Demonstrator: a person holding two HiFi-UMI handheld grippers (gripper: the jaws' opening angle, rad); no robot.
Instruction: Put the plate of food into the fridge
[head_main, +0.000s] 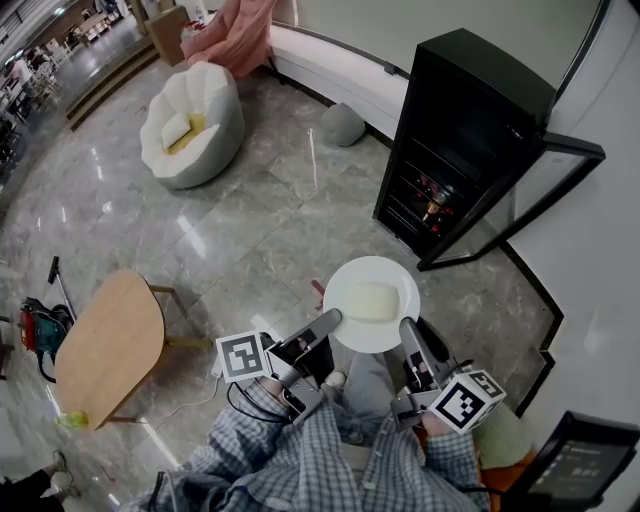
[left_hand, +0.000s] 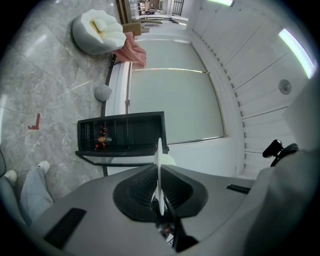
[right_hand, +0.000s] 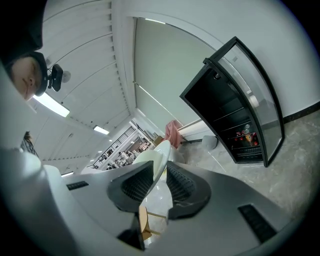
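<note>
Your left claw is clamped tight on the left rim of the white plate, and your right claw pinches the opposite rim. The plate rides level above the floor with pale yellow food on it, in front of the fridge. The fridge's glass door is swung open.

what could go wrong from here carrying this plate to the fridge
1. The left claw and right claw pinch only the thin rim of the plate. A slip or tilt could drop it or slide the food off.
2. The glass door of the fridge stands open on the right, so the plate might clip it going in.
</note>
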